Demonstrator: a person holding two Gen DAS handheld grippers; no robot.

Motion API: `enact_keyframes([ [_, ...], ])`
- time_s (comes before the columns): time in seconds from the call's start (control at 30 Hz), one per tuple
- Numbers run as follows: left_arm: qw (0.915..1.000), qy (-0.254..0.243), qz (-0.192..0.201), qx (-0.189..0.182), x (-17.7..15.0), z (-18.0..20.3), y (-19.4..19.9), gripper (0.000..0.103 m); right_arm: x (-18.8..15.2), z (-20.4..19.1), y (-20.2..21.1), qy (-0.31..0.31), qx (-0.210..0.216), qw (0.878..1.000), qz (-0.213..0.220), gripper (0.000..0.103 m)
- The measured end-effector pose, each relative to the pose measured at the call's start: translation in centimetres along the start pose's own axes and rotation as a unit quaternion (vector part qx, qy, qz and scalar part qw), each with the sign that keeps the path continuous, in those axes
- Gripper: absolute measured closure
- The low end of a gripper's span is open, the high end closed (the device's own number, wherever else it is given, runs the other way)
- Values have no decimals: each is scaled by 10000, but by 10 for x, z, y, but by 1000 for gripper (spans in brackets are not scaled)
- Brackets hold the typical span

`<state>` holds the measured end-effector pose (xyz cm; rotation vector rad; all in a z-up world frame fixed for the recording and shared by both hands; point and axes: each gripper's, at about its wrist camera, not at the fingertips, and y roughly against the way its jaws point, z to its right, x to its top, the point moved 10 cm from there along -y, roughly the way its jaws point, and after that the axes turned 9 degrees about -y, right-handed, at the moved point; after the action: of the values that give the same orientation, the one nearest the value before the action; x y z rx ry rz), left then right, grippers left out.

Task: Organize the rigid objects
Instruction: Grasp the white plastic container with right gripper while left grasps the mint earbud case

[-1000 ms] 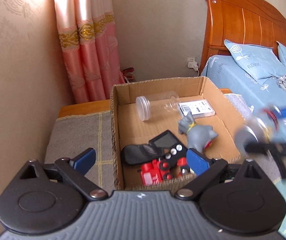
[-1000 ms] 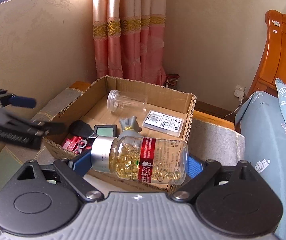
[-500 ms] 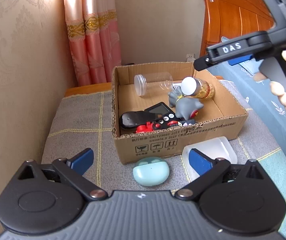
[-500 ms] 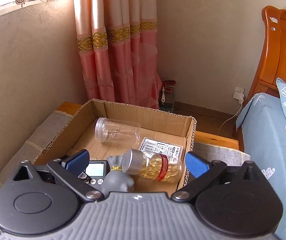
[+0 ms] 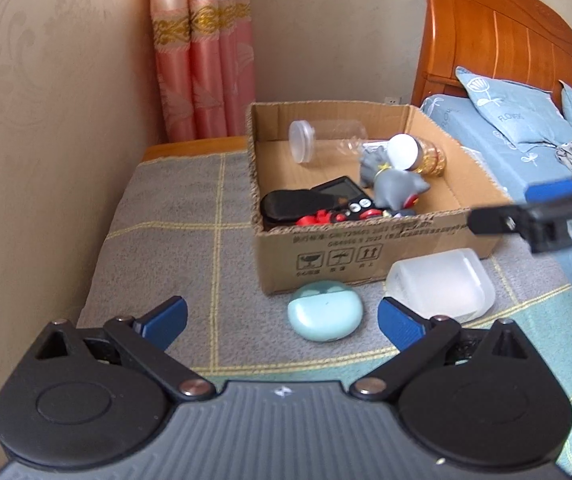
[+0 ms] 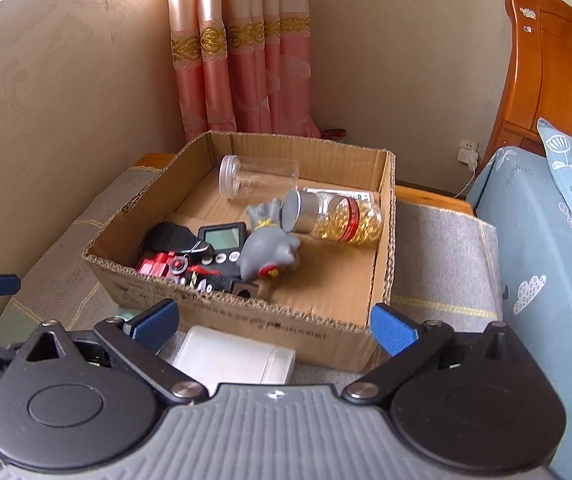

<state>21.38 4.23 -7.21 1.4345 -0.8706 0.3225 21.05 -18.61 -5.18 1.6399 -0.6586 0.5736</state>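
Note:
A cardboard box sits on a grey checked cloth. In it lie a pill bottle of yellow capsules, a clear jar, a grey toy figure, a black timer, a black case and a red toy. In front of the box lie a mint earbud case and a white translucent box. My left gripper is open just before the mint case. My right gripper is open above the white box.
A wall and pink curtain stand behind the table. A bed with blue bedding and wooden headboard lies to the right. The right gripper also shows in the left wrist view, at the box's right.
My right gripper let go of the pill bottle into the box, opened, and drew back toward the front. My left gripper pulled back from the box, then moved closer to the mint case.

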Motion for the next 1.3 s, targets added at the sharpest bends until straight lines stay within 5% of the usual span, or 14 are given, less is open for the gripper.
enact_keyframes([
  [0.47, 9996, 253, -159, 6, -18, -15, -7, 2, -55, -34, -46, -477, -387, 9973, -397, 0],
  [0.93, 9986, 134, -467, -185, -26, 7, -37, 2, -83, 23, -59, -741, -1201, 9880, -623, 0],
  [1.3, 9963, 25, -852, -148, -38, 23, -73, 1, -85, 27, -58, -537, -945, 9925, -554, 0],
])
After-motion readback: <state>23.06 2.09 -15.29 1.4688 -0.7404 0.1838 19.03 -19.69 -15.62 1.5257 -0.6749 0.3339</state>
